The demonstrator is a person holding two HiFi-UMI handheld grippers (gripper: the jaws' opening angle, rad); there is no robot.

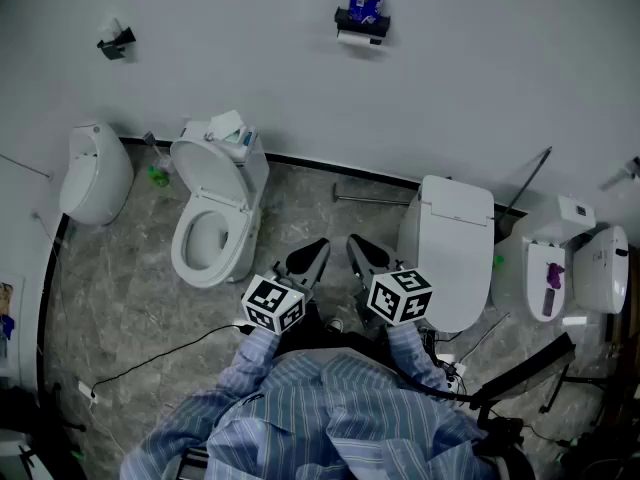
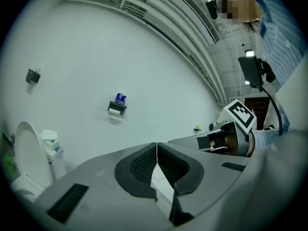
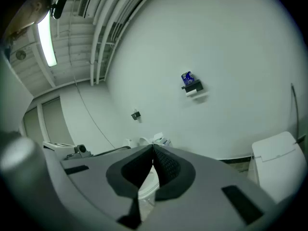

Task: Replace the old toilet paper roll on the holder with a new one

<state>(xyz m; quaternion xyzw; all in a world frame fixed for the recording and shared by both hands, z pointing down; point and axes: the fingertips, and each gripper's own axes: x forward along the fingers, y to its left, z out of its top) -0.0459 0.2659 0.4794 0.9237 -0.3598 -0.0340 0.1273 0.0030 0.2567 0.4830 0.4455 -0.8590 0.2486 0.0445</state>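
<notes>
two grippers are sitting low in the head view, side by side, both pointing toward the white wall. the left gripper is showing its jaws fully together, dark pads meeting tip to tip w/ nothing btwn them. the right gripper is doing the same, closed on air and holding nothing. each one is carrying its marker cube at the rear, and striped sleeves are reaching into them from the bottom of the view. the holder is hanging high on the wall, well apart from both grippers and slightly right of them in the head view. a blue-wrapped roll is standing upright on top of the holder, and a white roll is showing at its underside. in both gripper views the holder is appearing small and far off, above the closed jaw tips. an open toilet w/ its lid up is standing below and left of the holder, near the left gripper. a closed toilet is standing just beside the right gripper on its right. a small black fitting is sticking out of the wall far to the left. a thin cable is trailing across the grey floor toward the person.
</notes>
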